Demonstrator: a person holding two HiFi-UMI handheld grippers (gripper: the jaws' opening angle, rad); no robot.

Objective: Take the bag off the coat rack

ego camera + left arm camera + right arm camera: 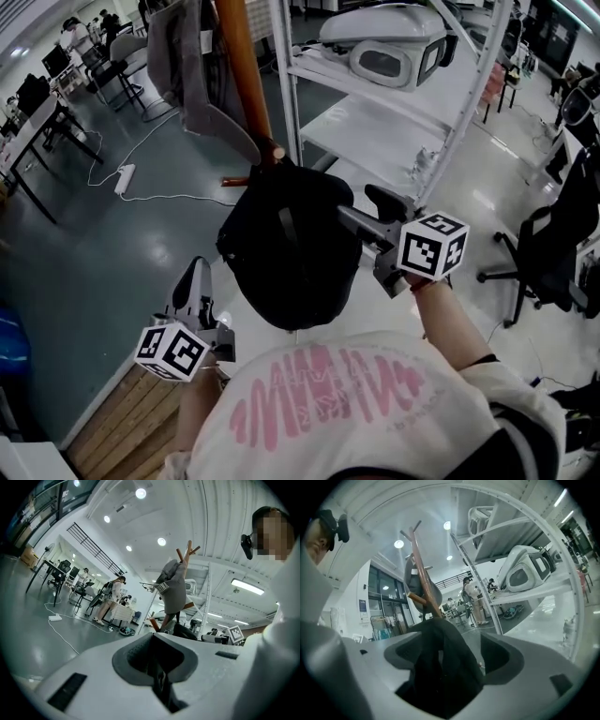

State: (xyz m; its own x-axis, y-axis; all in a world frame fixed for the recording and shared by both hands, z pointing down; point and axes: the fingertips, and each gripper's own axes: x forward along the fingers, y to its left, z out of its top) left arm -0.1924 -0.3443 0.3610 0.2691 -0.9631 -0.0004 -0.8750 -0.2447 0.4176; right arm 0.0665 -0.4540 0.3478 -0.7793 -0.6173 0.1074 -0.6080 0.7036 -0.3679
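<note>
A black bag [291, 248] hangs in front of me, its top up at a lower peg of the brown wooden coat rack [246, 75]. A grey garment [192, 75] hangs higher on the rack. My right gripper [361, 214] reaches into the bag's right side. In the right gripper view its jaws stand wide around black bag fabric [440, 667], with a gap showing beside the cloth. My left gripper [192, 281] is low at the left, apart from the bag, its jaws shut and empty [157, 667].
White metal shelving [375, 103] carrying a white machine [394, 42] stands just right of the rack. A black office chair [553, 244] is at the far right. A power strip [125, 178] with a cable lies on the floor at the left, near desks.
</note>
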